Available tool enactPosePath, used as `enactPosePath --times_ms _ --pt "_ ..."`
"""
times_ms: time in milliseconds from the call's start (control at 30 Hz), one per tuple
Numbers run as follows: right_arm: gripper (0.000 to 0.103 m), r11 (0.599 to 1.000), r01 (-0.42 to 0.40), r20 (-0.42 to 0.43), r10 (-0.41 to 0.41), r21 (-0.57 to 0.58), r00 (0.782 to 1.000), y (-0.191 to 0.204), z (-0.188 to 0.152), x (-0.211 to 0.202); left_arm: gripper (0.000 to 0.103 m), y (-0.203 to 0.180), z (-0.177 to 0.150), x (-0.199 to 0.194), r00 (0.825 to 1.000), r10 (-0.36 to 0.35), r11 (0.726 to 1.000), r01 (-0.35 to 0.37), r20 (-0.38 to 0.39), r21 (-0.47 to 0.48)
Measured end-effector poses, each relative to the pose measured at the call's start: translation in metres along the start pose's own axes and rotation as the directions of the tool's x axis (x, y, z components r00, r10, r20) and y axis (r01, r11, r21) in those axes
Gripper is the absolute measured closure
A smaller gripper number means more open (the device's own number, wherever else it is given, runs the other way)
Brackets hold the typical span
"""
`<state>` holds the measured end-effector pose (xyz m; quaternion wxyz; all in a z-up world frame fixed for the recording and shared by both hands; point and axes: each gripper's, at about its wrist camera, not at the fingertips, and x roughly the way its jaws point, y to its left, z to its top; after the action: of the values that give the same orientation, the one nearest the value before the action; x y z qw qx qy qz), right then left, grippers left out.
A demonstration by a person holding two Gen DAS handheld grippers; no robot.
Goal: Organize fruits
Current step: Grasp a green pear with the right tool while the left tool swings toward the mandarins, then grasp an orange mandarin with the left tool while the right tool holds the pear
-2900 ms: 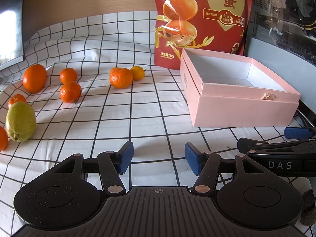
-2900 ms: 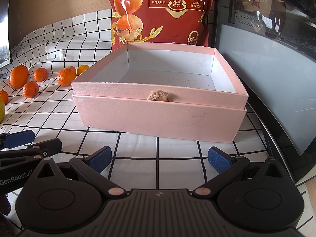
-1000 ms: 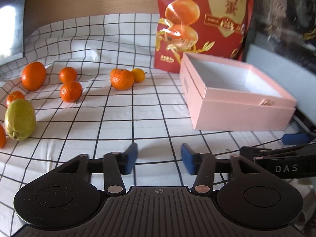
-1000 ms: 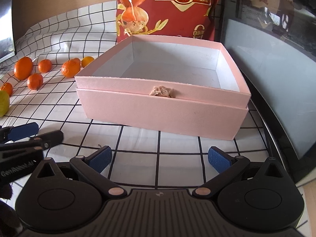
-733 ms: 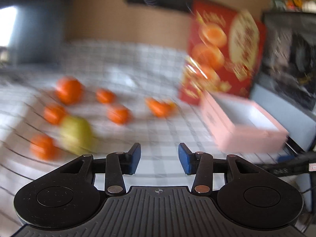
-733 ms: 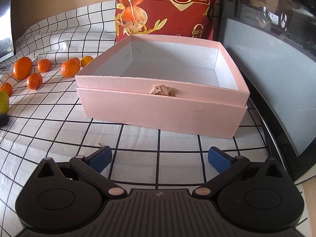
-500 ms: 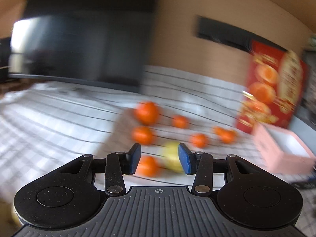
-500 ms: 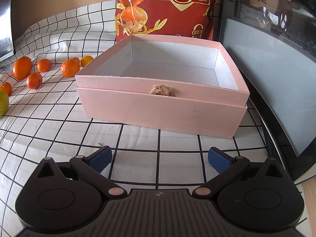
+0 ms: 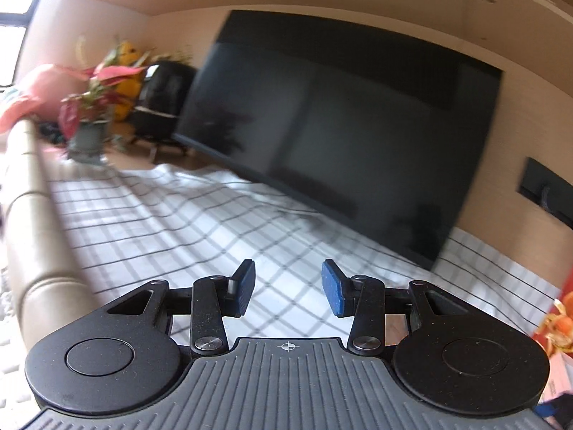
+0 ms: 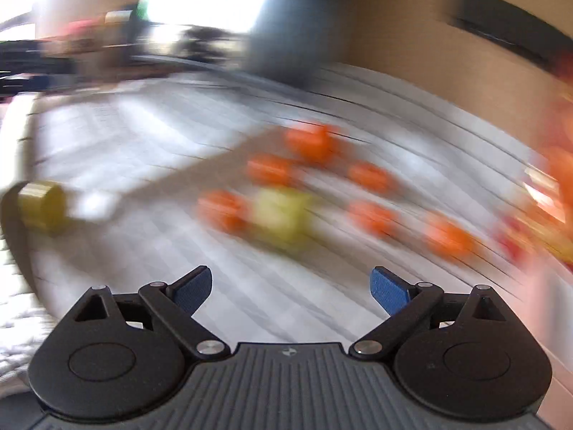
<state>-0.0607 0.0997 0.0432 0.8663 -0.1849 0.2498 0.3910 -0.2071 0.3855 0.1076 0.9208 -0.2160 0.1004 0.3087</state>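
The right wrist view is heavily blurred. Several orange fruits, one at the far side and one to the right, lie on the checked cloth around a yellow-green fruit. My right gripper is open and empty, above the cloth and short of the fruits. My left gripper is open and empty and points away from the fruits, over bare checked cloth. A strip of the pink box shows at the left wrist view's right edge.
A large black screen stands behind the cloth. A potted red-leaved plant and a beige sofa edge are at the left. A yellow cylinder sits at the left of the right wrist view. The red bag shows at far right.
Both grippers have swung left. The left view has left the fruits and now faces the screen. The right view has left the pink box and now faces the fruits. Both stay open.
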Motion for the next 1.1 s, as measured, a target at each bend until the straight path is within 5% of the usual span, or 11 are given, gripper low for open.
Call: enactPosePath --times_ms 67,200,533,633,733,900,1100 --pt "0.008 0.985 -0.17 -0.017 0.17 -0.01 0.985 0.037 0.02 0.02 0.058 0.012 -0.002 0.003 1.0 0.012 0.999 -0.012 -0.002 -0.03" --pt "0.008 0.916 -0.399 -0.047 0.4 0.04 0.915 0.083 0.044 0.052 0.058 0.034 -0.009 0.008 0.999 0.031 0.998 -0.032 -0.019 -0.054" --pt "0.007 0.859 -0.511 -0.082 0.509 -0.004 0.857 0.149 0.062 0.097 0.057 0.047 -0.026 0.002 0.999 0.054 0.998 -0.054 -0.001 -0.04" --pt "0.013 0.833 -0.551 -0.121 0.552 0.043 0.825 0.152 0.061 0.111 0.057 0.054 -0.023 0.0 0.997 0.074 0.996 -0.073 0.004 -0.059" --pt "0.034 0.808 -0.582 -0.164 0.589 0.092 0.791 0.152 0.056 0.121 0.058 0.06 -0.022 -0.003 0.996 0.091 0.993 -0.089 0.016 -0.078" --pt "0.039 0.824 -0.561 -0.174 0.566 0.081 0.806 0.148 0.056 0.116 0.058 0.057 -0.024 -0.003 0.997 0.072 0.995 -0.071 0.013 -0.075" --pt "0.039 0.907 -0.42 -0.123 0.413 -0.033 0.902 0.134 0.045 0.096 0.058 0.042 -0.029 -0.001 1.0 0.026 0.998 -0.026 -0.006 -0.054"
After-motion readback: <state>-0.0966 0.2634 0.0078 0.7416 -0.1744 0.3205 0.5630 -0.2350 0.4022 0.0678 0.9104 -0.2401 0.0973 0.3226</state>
